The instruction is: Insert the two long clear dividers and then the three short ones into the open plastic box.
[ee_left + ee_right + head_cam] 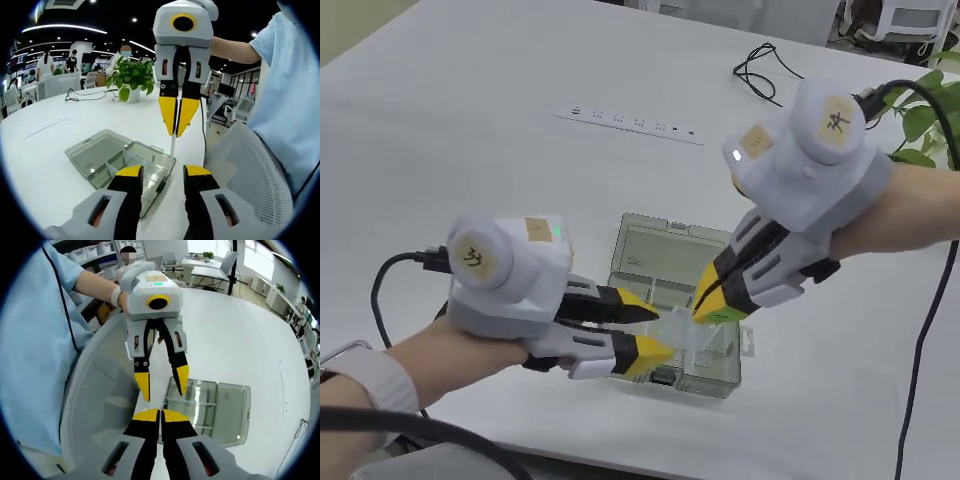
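An open clear plastic box (pixel 672 243) lies near the table's front edge, its lid flat behind the base; thin partition lines show inside the box (pixel 102 157). My right gripper (pixel 713 308) points down over the base, shut on a small clear divider (pixel 695 335), which hangs as a thin strip (pixel 173 146) below the right gripper (pixel 176 127). My left gripper (pixel 655 328) is open, its yellow tips on either side of that divider without closing on it. Seen from the right gripper (pixel 161 416), the left gripper (pixel 162 382) faces it with spread jaws above the box (pixel 220 405).
A white power strip (pixel 630 123) lies farther back on the white table (pixel 450 120), a black cable (pixel 760 70) beyond it. A green plant (pixel 930 110) stands at the right. A grey mesh chair (pixel 250 170) sits just off the front table edge.
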### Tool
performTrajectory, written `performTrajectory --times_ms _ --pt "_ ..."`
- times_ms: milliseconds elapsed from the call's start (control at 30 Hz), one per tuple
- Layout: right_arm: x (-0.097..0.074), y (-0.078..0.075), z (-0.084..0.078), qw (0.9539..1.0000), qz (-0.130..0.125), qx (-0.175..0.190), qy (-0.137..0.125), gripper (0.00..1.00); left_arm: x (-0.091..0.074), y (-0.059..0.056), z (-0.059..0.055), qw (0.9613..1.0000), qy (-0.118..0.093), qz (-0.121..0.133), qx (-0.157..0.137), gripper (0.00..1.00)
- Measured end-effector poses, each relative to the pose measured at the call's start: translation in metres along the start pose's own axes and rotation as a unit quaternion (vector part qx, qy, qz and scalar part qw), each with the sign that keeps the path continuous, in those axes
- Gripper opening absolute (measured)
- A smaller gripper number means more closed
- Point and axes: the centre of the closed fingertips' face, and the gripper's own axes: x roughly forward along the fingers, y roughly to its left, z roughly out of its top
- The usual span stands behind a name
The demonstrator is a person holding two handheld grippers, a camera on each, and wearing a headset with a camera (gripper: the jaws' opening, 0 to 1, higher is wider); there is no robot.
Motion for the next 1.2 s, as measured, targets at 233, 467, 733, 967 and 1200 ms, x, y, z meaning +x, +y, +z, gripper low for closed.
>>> performTrajectory --times_ms 233,467,733,967,1200 --pt "0.001 -0.010 -0.002 0.9995 -0.016 0.027 0.003 0.02 -0.007 0.013 -0.010 0.9992 0.012 0.037 0.006 0.58" --pt "0.004 -0.023 -0.009 0.9982 -0.031 0.050 0.007 0.02 -0.017 0.032 -0.016 0.9962 0.007 0.086 0.010 0.83" --pt "0.006 -0.041 -0.015 0.9941 -0.057 0.092 0.002 0.02 -0.028 0.043 -0.023 0.9934 0.005 0.115 0.007 1.00" --pt "0.014 -0.052 -0.026 0.9906 -0.070 0.118 0.004 0.02 -0.031 0.042 -0.028 0.9938 0.008 0.111 -0.002 1.00" --pt "0.021 -0.054 -0.029 0.9904 -0.081 0.111 -0.003 0.02 -0.029 0.040 -0.032 0.9939 0.008 0.110 -0.006 1.00"
